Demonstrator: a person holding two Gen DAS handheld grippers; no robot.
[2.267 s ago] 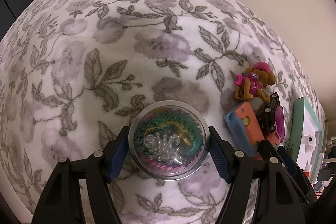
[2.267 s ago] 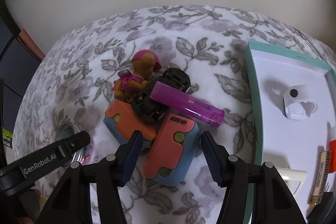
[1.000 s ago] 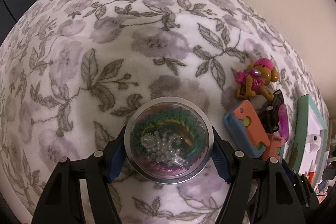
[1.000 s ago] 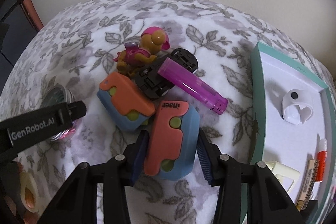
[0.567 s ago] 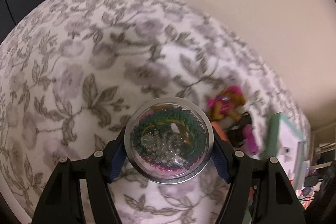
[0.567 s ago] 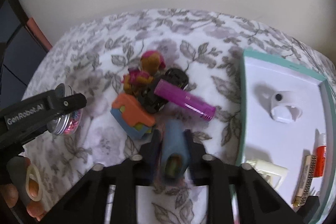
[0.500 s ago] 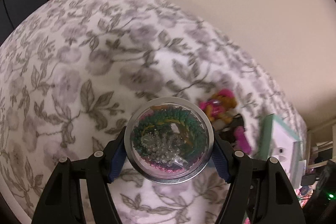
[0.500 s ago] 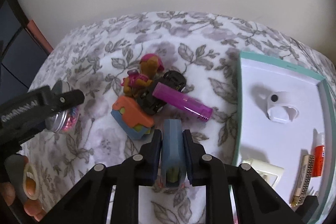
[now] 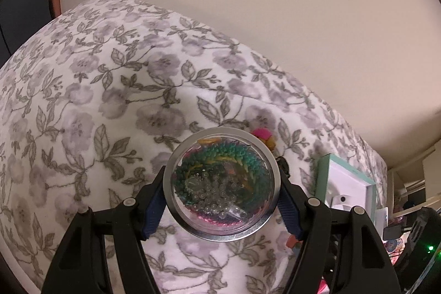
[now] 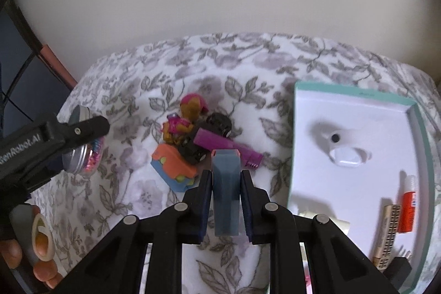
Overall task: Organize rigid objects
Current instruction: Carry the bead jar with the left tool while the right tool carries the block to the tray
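Note:
My left gripper is shut on a round clear-lidded tin of beads, held above the flowered blanket. In the right wrist view that tin hangs at the left in the left gripper's fingers. My right gripper is shut on a blue and orange block, held edge-on and lifted off the blanket. Behind it lies a pile: a second orange and blue block, a pink dog figure, a black toy car and a purple lighter.
A teal-rimmed white box lid lies at the right, seen also in the left wrist view as a tray. It holds a white clip, a red tube and a small harmonica-like bar. A hand shows at the lower left.
The right gripper closed on the blue and orange block, turned it on edge and lifted it from the pile. The left gripper rose with the bead tin, and both views tilted up.

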